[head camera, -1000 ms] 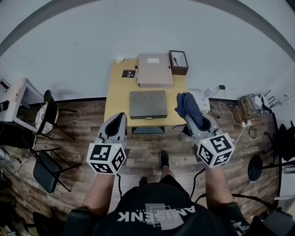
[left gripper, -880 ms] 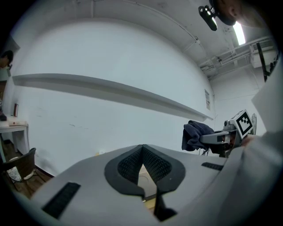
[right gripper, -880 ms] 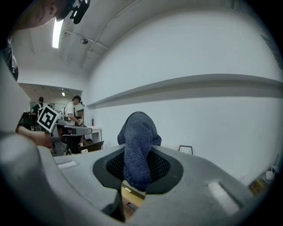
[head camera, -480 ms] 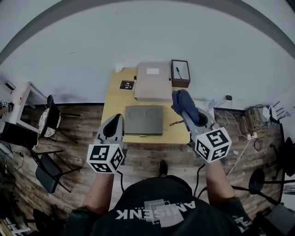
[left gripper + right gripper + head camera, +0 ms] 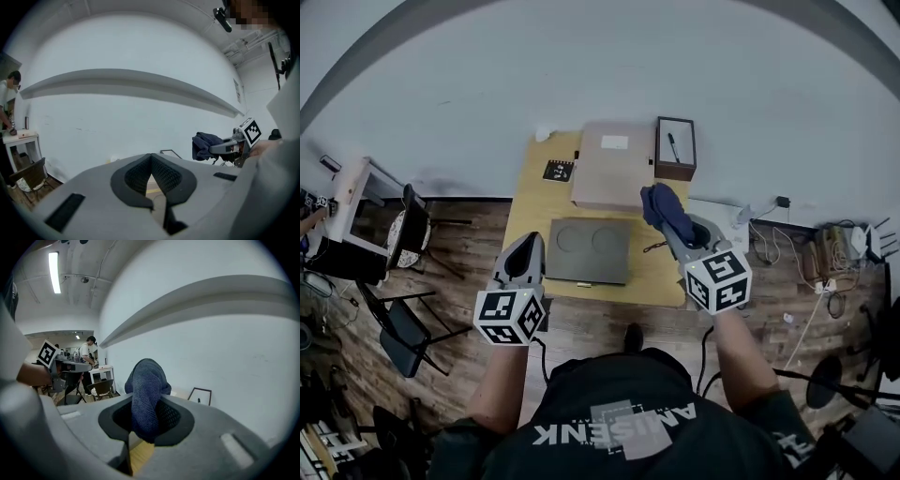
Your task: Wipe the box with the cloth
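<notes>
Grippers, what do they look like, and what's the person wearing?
The left gripper and right gripper are grey and tapered, with dark ribbed pads. Each carries a white cube with black square markers. The person wears a black shirt with grey print.

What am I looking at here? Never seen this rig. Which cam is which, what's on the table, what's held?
No robot: a person holds a hand-held gripper in each hand. The head view comes from a camera on the person's head, looking down; it shows the left gripper and right gripper, each ending in a marker cube. The two gripper views come from cameras riding on each gripper, looking along its two fingers. On the yellow table lie a grey flat box, a beige flat box, a small dark open box with a pen in it, and a small black card. The right fingers are shut on a dark blue cloth; the left fingers are shut on nothing.
</notes>
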